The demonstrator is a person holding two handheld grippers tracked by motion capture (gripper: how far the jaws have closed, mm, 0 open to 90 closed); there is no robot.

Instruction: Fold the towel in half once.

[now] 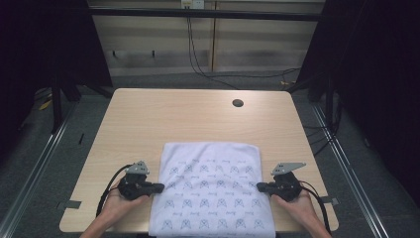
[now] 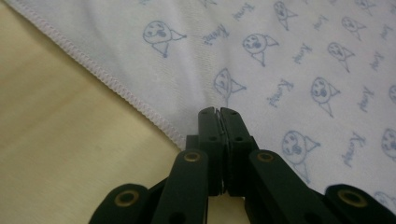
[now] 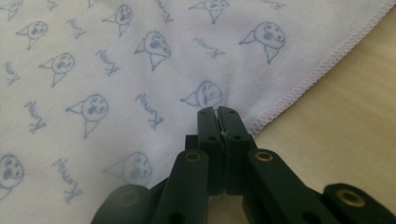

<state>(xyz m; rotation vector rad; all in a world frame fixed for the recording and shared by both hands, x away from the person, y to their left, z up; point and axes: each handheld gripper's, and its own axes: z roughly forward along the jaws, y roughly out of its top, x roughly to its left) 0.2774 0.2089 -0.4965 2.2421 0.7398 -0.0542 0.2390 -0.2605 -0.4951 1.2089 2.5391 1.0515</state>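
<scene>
**Cloth pinched at both side edges**

The left gripper (image 1: 159,187) and right gripper (image 1: 259,187) were clamped tight on the printed cloth's (image 1: 212,188) opposite hems. The cloth was spread at the table's (image 1: 148,114) near edge; beyond it, bare wood was left. Hem stitching (image 2: 116,86) was resolved in the gripper views.

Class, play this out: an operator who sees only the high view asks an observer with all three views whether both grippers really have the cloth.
Operator: Is the left gripper gripping?
Observer: Yes, its jaws are shut, pinching the cloth just inside the stitched hem.
Operator: And the right gripper?
Observer: Shut too, with cloth puckered at its tips.
Operator: What is the print?
Observer: Small blue faces and script words.
</scene>
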